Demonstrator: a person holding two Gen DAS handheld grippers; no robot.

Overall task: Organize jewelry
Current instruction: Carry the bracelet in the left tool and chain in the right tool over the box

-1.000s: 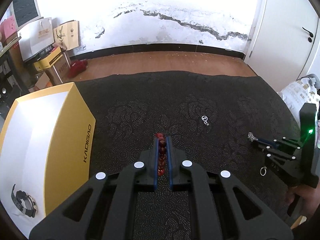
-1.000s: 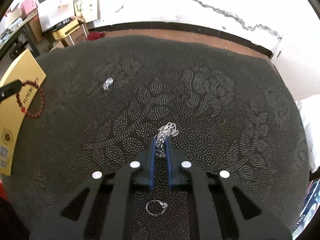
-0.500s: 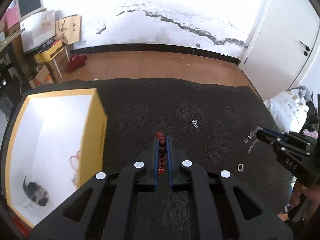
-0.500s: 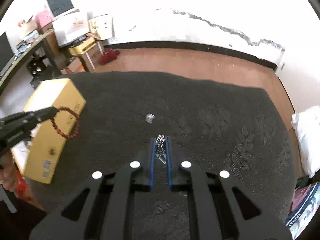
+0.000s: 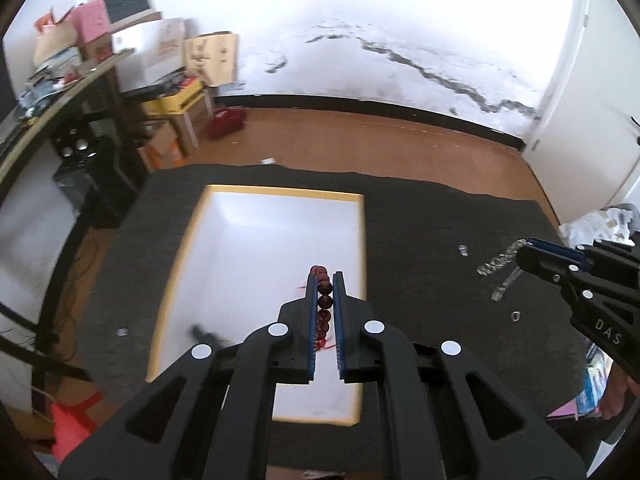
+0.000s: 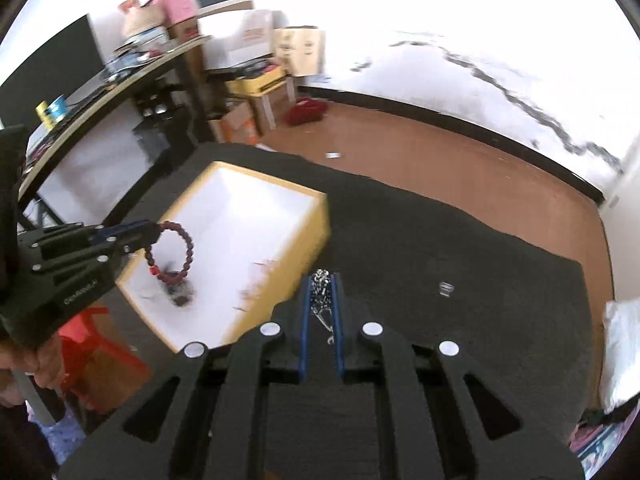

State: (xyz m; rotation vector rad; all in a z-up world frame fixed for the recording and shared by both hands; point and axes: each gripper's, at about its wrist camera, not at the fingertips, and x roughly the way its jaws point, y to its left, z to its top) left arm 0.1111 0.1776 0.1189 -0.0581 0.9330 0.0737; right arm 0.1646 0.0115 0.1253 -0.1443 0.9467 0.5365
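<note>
My left gripper (image 5: 324, 280) is shut on a red bead bracelet (image 5: 323, 300) and hangs over the open yellow box (image 5: 276, 194) with its white inside. The right wrist view shows that gripper (image 6: 154, 230) with the bracelet (image 6: 170, 252) dangling as a loop above the box (image 6: 316, 232). My right gripper (image 6: 321, 280) is shut on a silver chain (image 6: 322, 300) above the dark mat, just right of the box. It shows in the left wrist view (image 5: 524, 248) with the chain (image 5: 498, 264) hanging down.
A dark watch (image 5: 206, 336) lies in the box. Two small silver rings (image 5: 463, 250) (image 5: 516, 315) lie on the black patterned mat (image 5: 420, 232). A cluttered desk and cartons (image 5: 172, 92) stand at the left; a red stool (image 6: 100, 356) is below the box.
Both grippers have risen and swung left. My left gripper has come over the box's opening with the bracelet. My right gripper carried the chain up beside the box.
</note>
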